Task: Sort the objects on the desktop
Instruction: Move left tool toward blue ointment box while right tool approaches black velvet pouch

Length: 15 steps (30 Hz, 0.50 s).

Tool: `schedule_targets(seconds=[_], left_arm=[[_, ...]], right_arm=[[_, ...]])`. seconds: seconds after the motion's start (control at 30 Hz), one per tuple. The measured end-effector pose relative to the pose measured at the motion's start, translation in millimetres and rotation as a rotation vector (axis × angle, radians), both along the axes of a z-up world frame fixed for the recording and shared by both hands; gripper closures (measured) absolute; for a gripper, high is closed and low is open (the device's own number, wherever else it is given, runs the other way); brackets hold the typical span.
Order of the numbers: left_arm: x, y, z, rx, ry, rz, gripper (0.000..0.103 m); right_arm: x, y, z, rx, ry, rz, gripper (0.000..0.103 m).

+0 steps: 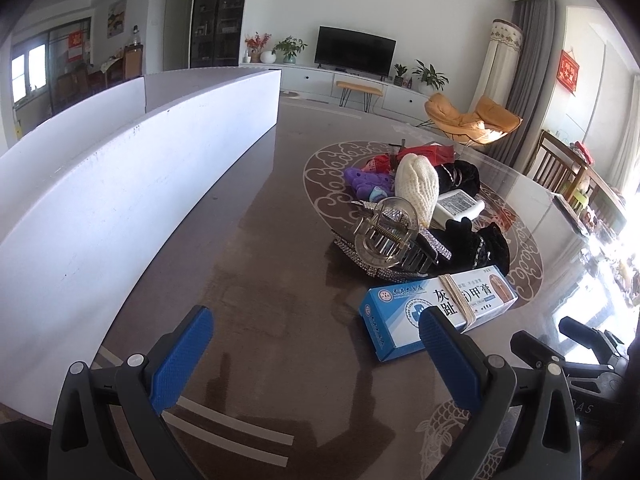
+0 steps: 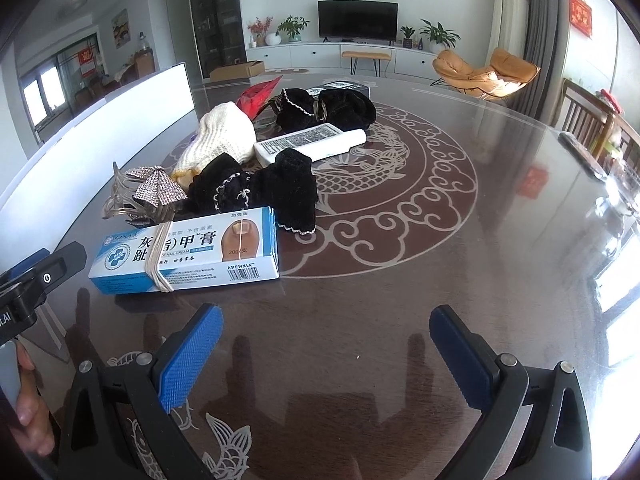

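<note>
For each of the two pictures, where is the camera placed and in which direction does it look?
Left wrist: sits on the left gripper, faces the pile; white board on its left; own open fingers show.
Right wrist: sits on the right gripper, faces across the table; own open fingers show.
Shared: the cream box, white glove, television.

We are seeing a blue-and-white cream box (image 2: 188,254), rubber-banded, lying flat beside a heap: rhinestone hair claw (image 1: 390,240), cream knit glove (image 2: 222,136), black velvet scrunchies (image 2: 276,188), white tube (image 2: 308,142).
</note>
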State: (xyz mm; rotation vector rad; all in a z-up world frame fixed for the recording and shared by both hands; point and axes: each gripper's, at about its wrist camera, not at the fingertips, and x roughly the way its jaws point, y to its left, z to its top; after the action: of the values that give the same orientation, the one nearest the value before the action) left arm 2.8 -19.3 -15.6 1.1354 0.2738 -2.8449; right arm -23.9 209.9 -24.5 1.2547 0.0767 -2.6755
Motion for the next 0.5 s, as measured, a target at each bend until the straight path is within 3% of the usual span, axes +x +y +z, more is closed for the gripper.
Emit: schedule_targets(seconds=[0.23,0.5], left_arm=[[0.4,4.2,0.6,-0.008,-0.002,-0.011,0.000],[0.5,5.3,0.7,-0.011,-0.006,-0.008,0.000]], right_arm=[[-6.4,3.1,2.2,0.041,-0.033,0.004,0.000],[-12.7,-23.3,-1.5,0.091,-0.068,0.126,0.000]])
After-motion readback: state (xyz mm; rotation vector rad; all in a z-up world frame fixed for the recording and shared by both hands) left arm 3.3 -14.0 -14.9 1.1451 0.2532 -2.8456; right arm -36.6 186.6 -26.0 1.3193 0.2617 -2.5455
